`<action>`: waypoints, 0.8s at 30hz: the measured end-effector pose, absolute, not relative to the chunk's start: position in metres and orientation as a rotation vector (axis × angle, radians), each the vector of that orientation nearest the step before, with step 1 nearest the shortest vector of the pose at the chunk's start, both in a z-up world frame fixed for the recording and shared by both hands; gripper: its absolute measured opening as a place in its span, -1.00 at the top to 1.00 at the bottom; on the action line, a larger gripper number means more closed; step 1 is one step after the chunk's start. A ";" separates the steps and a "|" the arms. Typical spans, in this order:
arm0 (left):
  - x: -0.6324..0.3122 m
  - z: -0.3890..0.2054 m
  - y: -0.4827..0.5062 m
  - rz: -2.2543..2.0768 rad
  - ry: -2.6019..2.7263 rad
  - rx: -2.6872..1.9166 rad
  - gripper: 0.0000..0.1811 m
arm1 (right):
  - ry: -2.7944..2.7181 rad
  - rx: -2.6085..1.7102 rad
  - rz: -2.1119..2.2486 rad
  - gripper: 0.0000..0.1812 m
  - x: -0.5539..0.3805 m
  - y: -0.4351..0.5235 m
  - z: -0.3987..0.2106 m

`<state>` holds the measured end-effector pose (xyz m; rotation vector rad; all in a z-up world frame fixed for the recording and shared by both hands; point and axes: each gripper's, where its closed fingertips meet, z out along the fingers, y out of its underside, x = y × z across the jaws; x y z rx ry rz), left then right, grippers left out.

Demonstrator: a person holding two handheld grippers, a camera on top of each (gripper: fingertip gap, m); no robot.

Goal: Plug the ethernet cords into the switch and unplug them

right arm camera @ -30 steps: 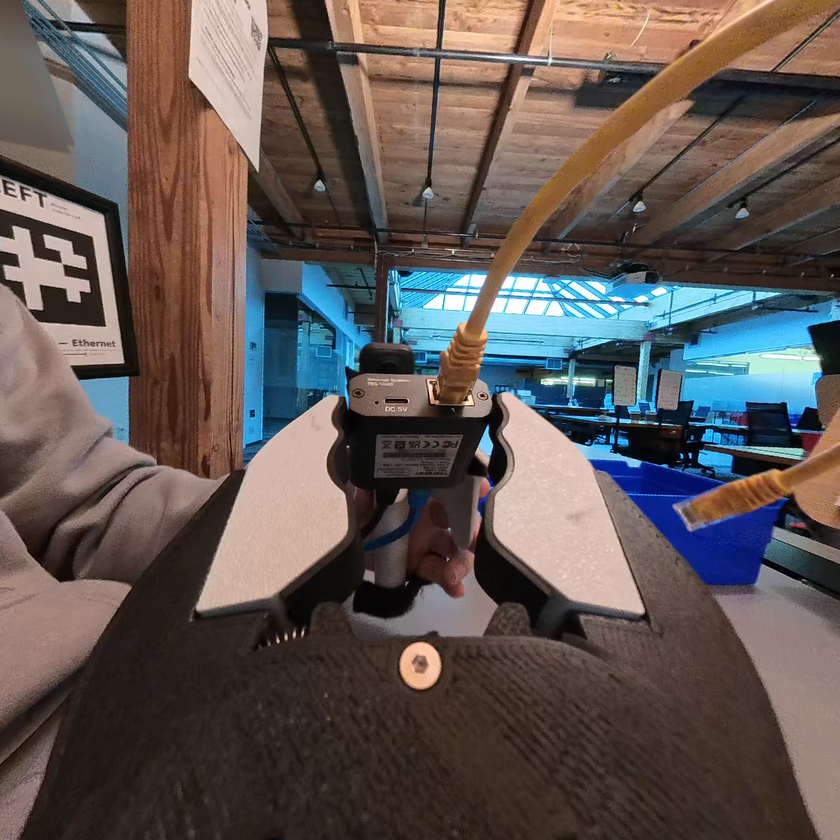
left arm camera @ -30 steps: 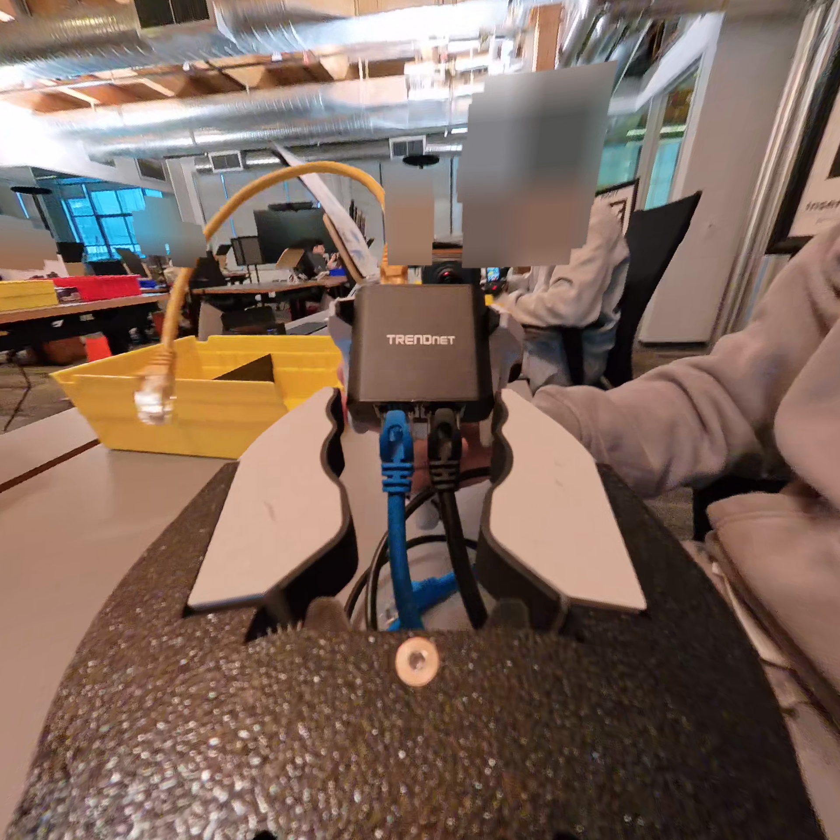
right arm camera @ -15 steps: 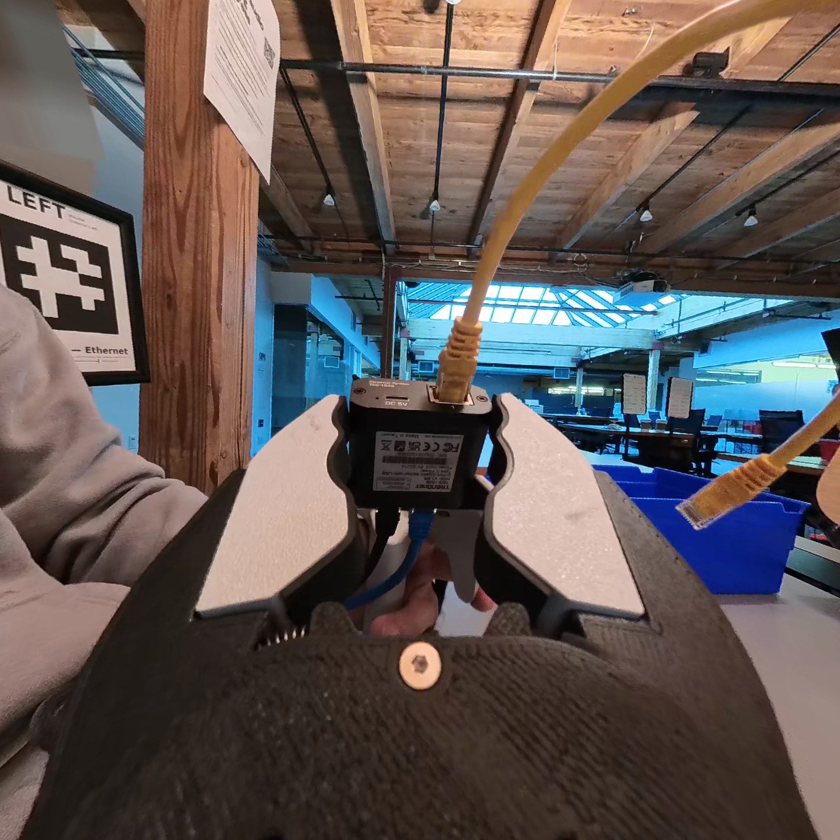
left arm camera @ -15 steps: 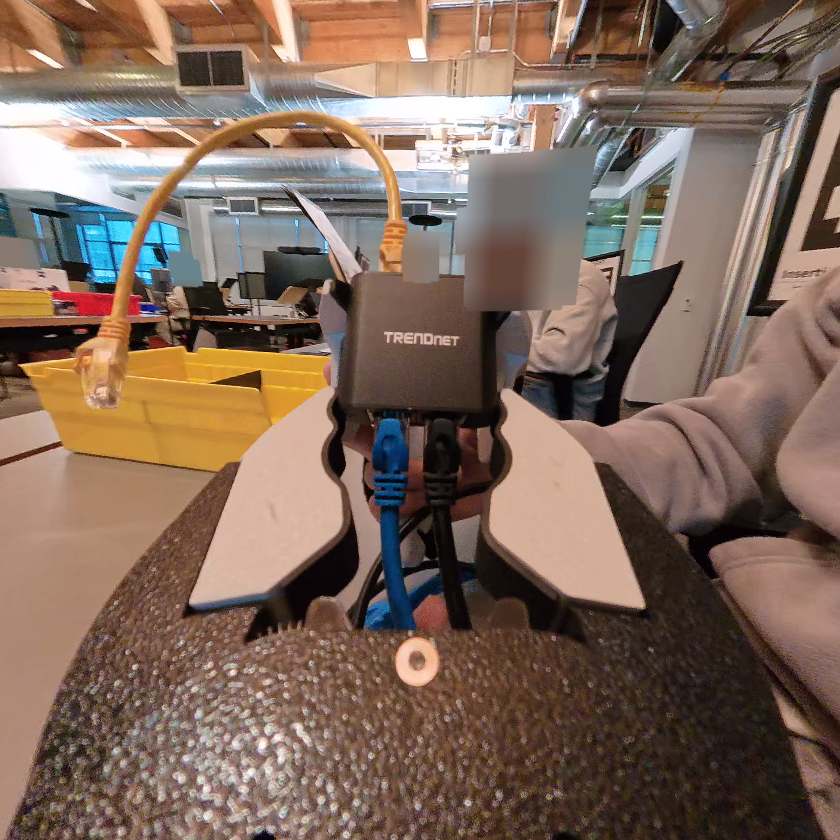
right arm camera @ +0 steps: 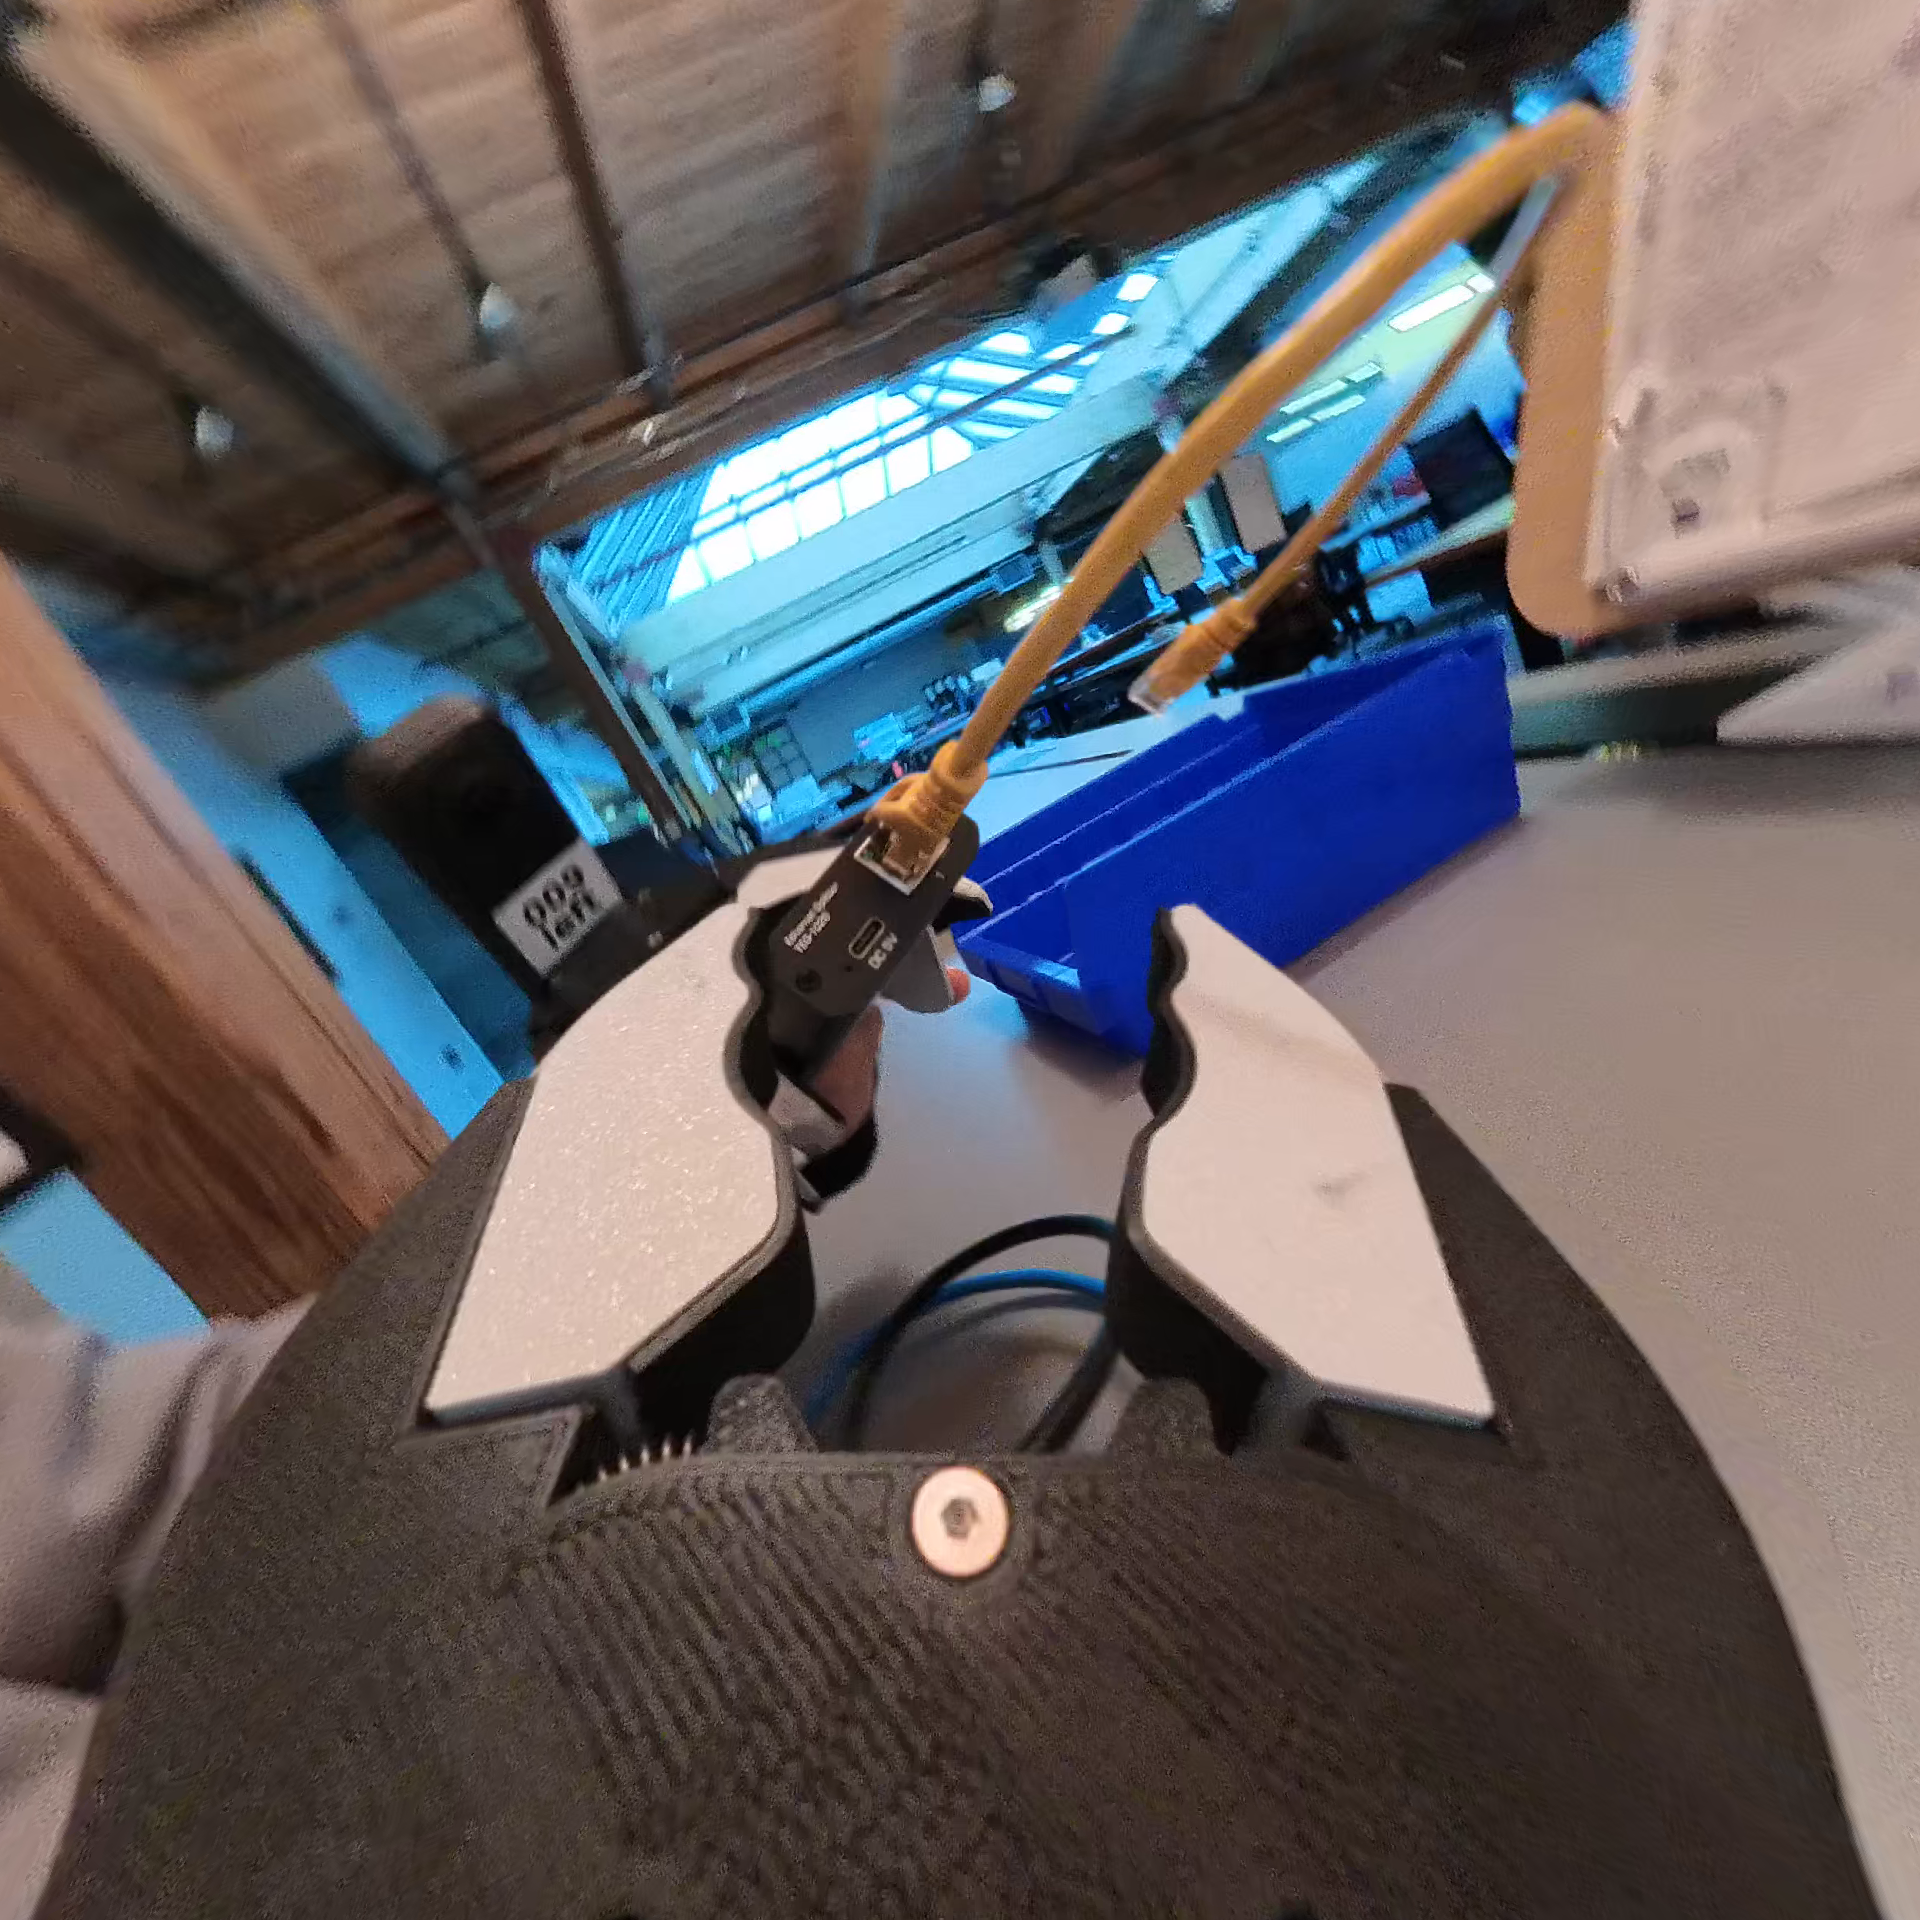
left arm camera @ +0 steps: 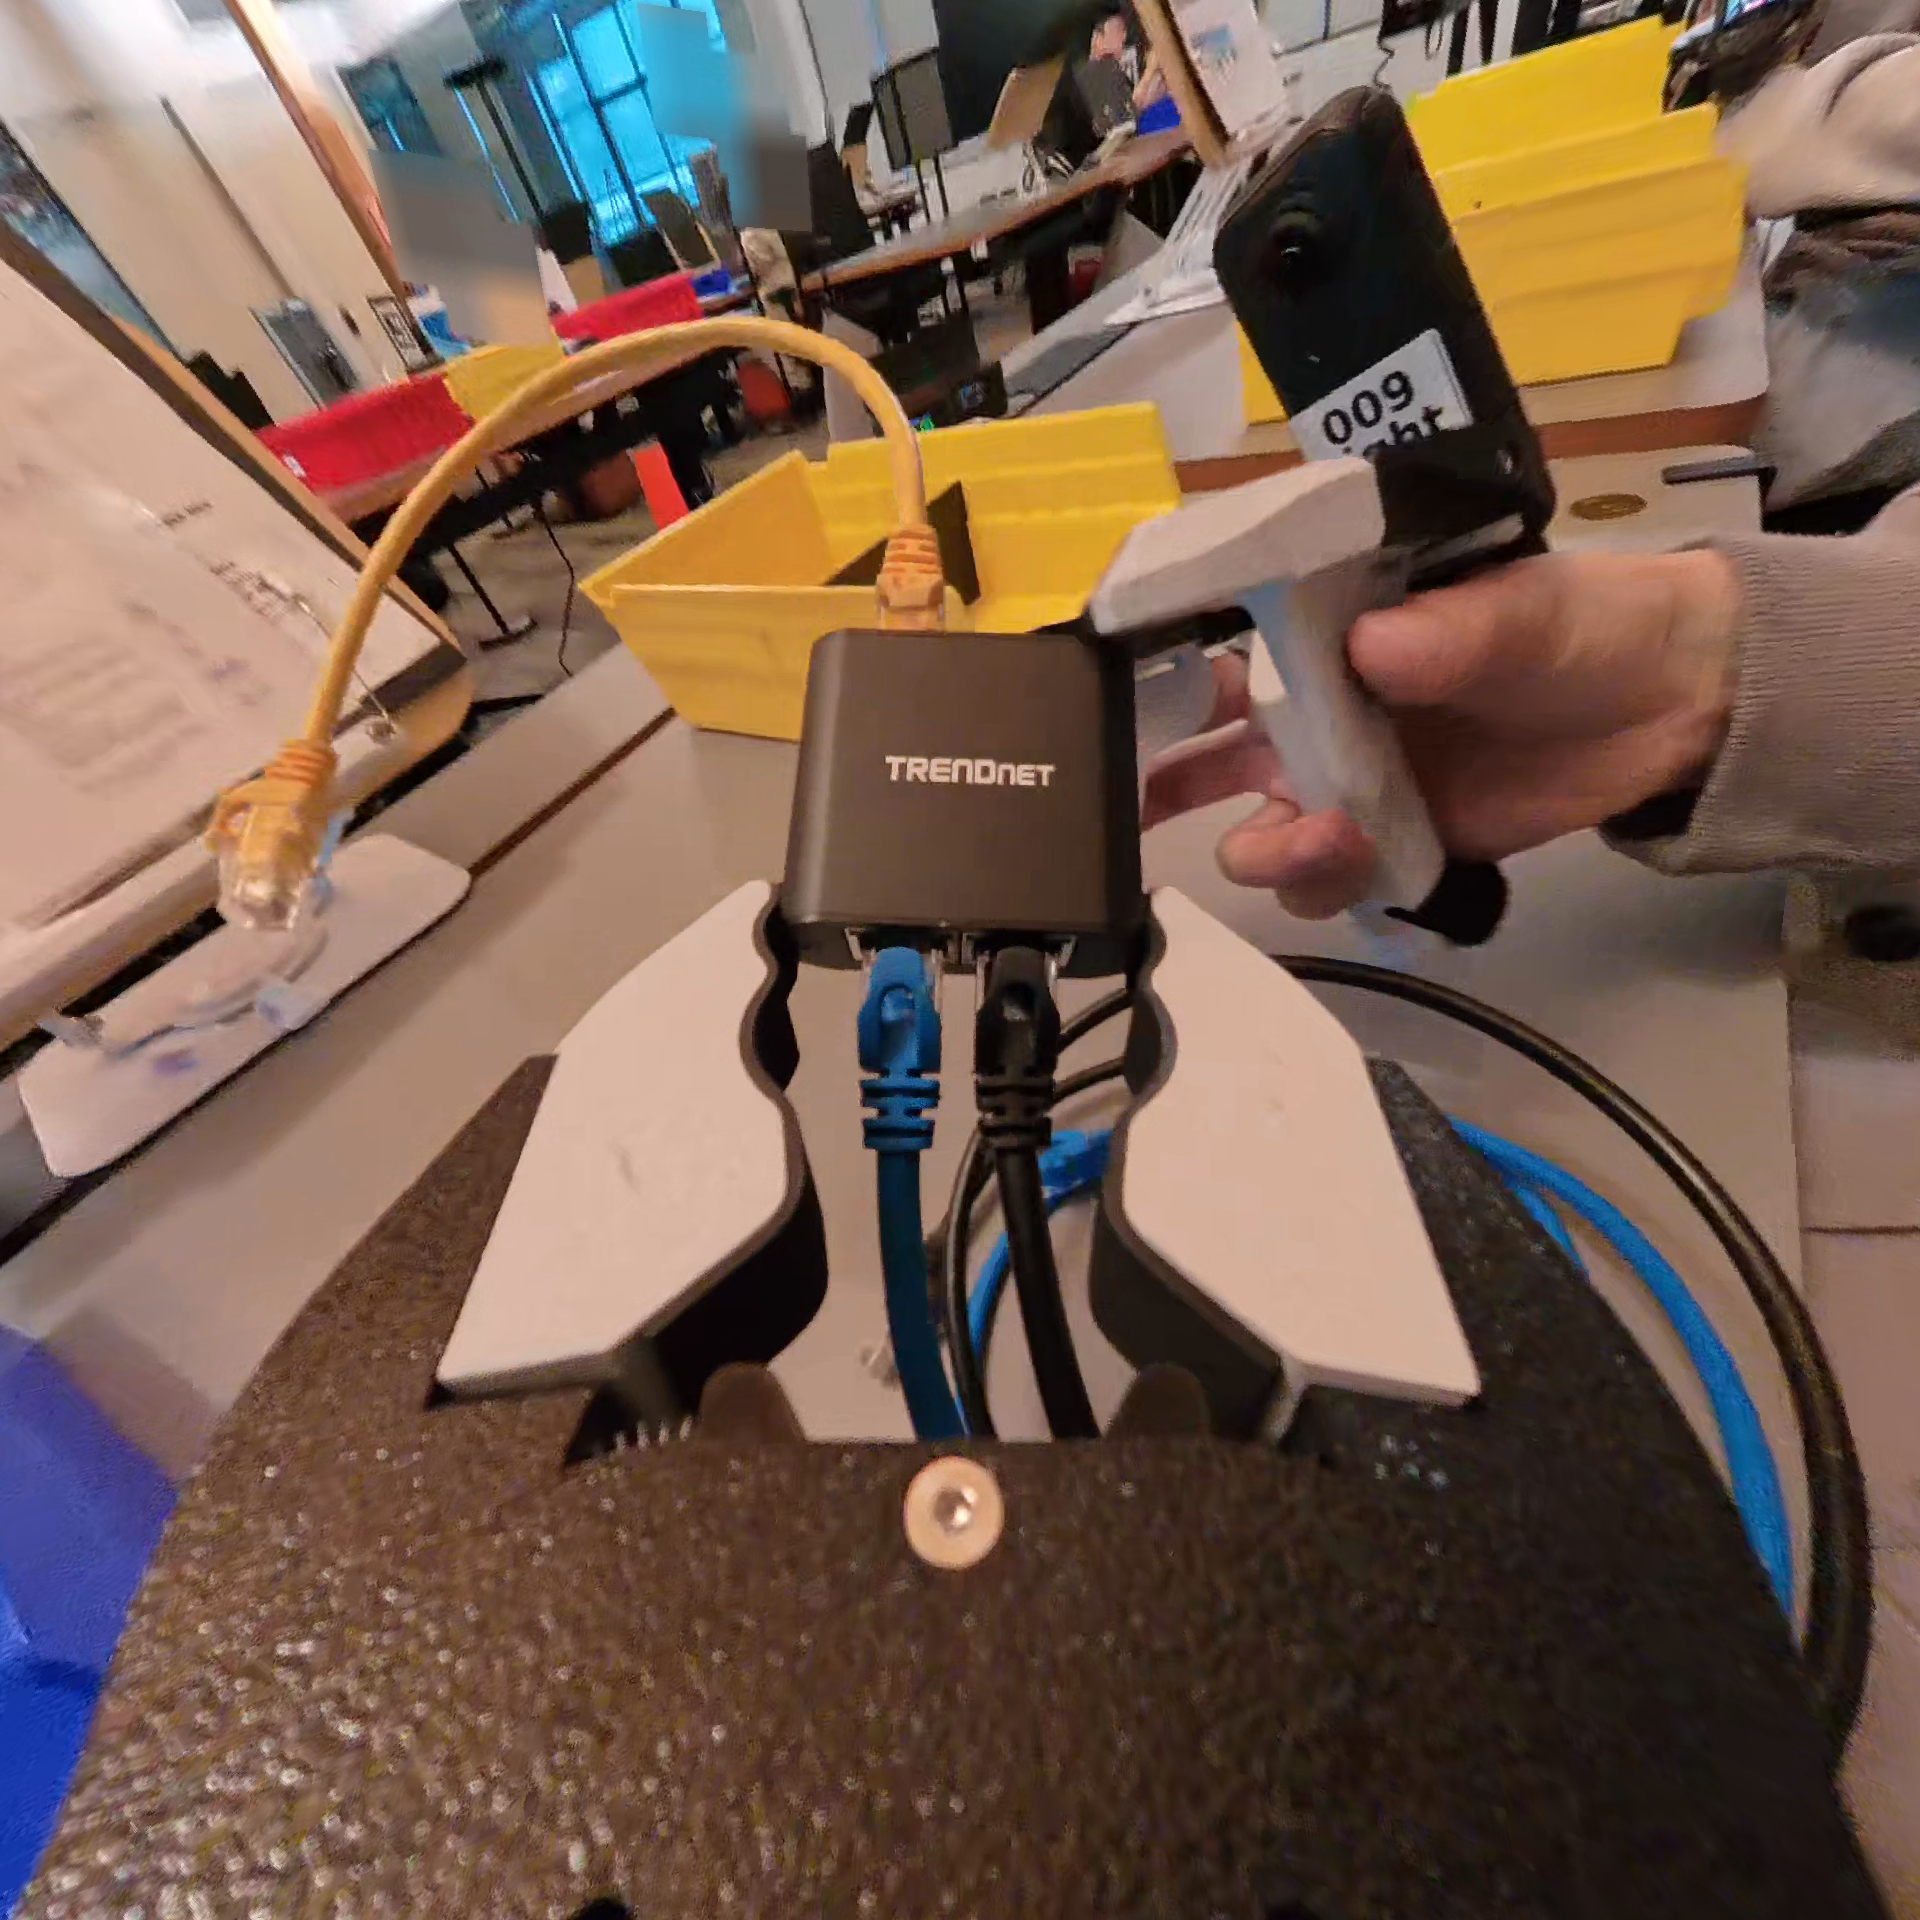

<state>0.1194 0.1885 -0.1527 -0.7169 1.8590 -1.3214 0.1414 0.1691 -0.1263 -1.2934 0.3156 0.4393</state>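
My left gripper (left arm camera: 961, 925) is clamping the black switch (left arm camera: 966, 779); my right gripper (right arm camera: 961, 987) is gaping empty. Motion blur is smearing the right view's upper background.

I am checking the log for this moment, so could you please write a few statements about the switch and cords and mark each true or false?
1. The left tongs grip the black switch. True.
2. The right tongs are clamped on the switch. False: they stand open, the switch off to one side.
3. A blue cord and a black cord are plugged in side by side. True.
4. Both ends of the yellow cord are plugged in. False: one end hangs free.
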 end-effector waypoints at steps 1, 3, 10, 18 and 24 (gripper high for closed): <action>0.119 -0.157 0.188 -1.320 1.882 -0.717 0.33 | 0.391 -1.256 0.496 0.28 0.141 0.169 -0.126; 0.120 -0.169 0.187 -1.293 1.933 -0.739 0.33 | 0.520 -1.152 0.602 0.40 0.142 0.166 -0.126; 0.112 -0.184 0.177 -1.248 2.075 -0.736 0.33 | 0.732 -1.098 0.716 0.71 0.144 0.155 -0.147; 0.110 -0.189 0.178 -1.121 2.072 -0.702 0.33 | 0.768 -1.056 0.797 0.80 0.136 0.160 -0.154; 0.112 -0.192 0.177 -1.091 2.057 -0.722 0.33 | 0.813 -1.001 0.792 0.85 0.137 0.160 -0.155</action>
